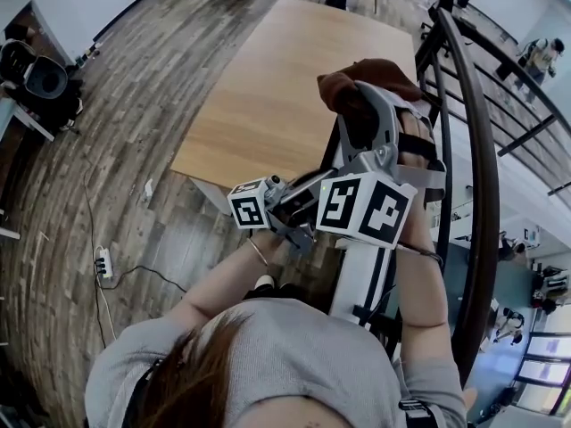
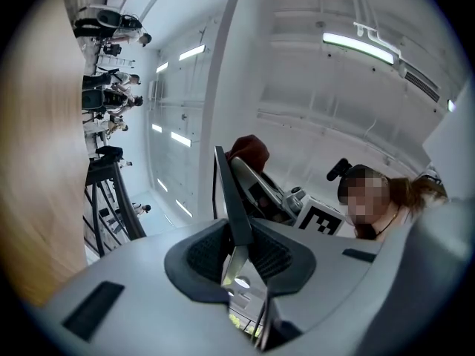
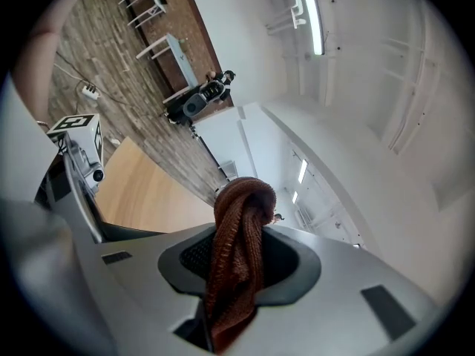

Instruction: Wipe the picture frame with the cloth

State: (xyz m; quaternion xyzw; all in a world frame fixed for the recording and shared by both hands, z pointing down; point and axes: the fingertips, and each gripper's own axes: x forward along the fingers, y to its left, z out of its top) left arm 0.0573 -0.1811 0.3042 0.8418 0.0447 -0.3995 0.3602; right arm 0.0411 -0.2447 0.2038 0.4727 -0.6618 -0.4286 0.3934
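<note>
Pre-wipe, likely: left gripper (image 2: 239, 254) clamps the thin dark picture frame (image 2: 231, 199) aloft by the pale wooden table's (image 1: 268, 87) near edge. Right gripper (image 3: 237, 265) clenches brown knitted cloth (image 3: 241, 206), which should next rub the frame's face.

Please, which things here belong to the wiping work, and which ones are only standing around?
For the job:
- picture frame, clamped in the left gripper
- brown cloth, clamped in the right gripper

Just around:
- wooden table
- power strip on the floor
- black railing
</note>
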